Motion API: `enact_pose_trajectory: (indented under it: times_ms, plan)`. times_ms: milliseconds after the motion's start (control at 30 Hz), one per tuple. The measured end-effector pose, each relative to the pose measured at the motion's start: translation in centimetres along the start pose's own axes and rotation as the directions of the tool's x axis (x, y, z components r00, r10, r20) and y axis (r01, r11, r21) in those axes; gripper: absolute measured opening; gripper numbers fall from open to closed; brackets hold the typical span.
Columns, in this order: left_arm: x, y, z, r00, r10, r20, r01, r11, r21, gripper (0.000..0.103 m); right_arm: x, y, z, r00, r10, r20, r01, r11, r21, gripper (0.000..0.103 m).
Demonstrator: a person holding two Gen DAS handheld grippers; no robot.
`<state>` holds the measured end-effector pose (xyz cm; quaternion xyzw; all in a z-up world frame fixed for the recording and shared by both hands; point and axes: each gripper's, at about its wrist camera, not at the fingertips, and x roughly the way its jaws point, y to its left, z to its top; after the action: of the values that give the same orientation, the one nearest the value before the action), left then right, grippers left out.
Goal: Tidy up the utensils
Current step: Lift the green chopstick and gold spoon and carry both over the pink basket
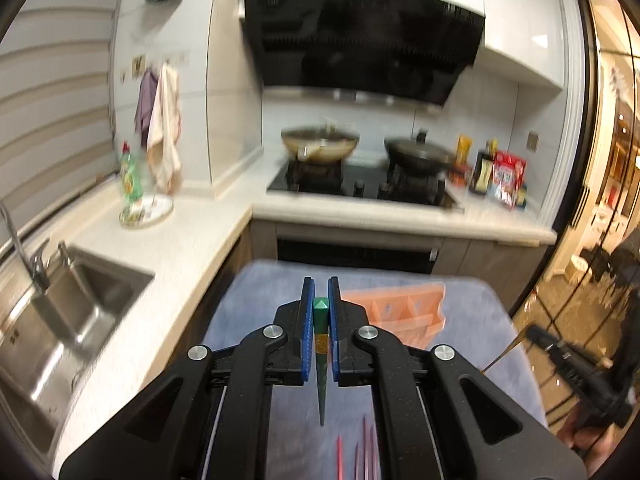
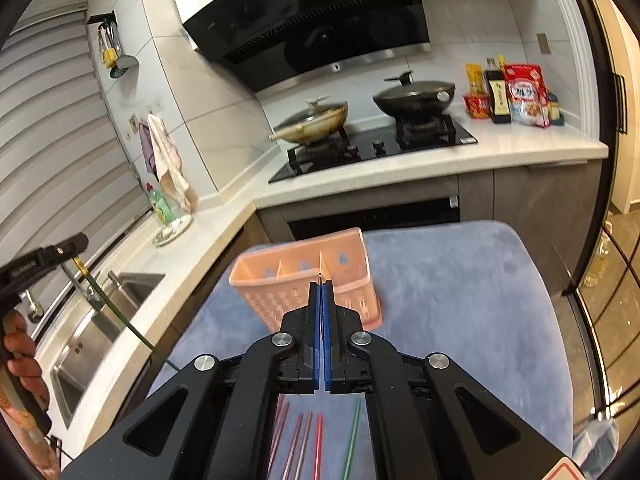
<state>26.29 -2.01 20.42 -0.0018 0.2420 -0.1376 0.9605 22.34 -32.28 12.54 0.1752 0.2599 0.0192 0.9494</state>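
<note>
Two pans on the stove: one (image 2: 310, 122), one (image 2: 414, 100). One pink caddy (image 2: 308, 280) with three visible compartments. Loose chopsticks on the blue mat: one green (image 2: 352, 436); roughly five red or pink (image 2: 318, 446), blurred, count uncertain.

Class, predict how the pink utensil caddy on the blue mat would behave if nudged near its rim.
The pink caddy looks like thin perforated plastic and empty, so probably light. It stands tall on a narrow base, so it may tip. The plush blue mat might grip its base.
</note>
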Motion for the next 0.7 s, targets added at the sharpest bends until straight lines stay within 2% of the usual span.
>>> enact_pose_trajectory:
  times_ms: [200,367,467,700]
  plan:
    - [1.2,-1.0,5.2,0.993,-0.019,0.114,0.023,0.999,-0.035,0.006,4.0,0.2,3.9,0.999,0.023,0.044,-0.024,1.000,0.013,0.001]
    - [4.1,-1.5,7.4,0.988,-0.023,0.156,0.033,0.997,-0.063,0.006,7.0,-0.6,5.6,0.998,0.037,0.043,-0.039,0.998,0.046,0.001]
    - [6.1,-1.6,7.7,0.989,-0.033,0.144,0.044,0.996,-0.075,0.006,8.7,-1.4,5.7,0.999,0.036,0.034,-0.038,0.997,0.062,0.001]
    - [10.4,-1.8,5.8,0.995,-0.032,0.090,0.038,0.997,-0.067,0.006,12.4,-3.1,4.8,0.999,0.025,-0.022,-0.023,0.996,0.090,0.001]
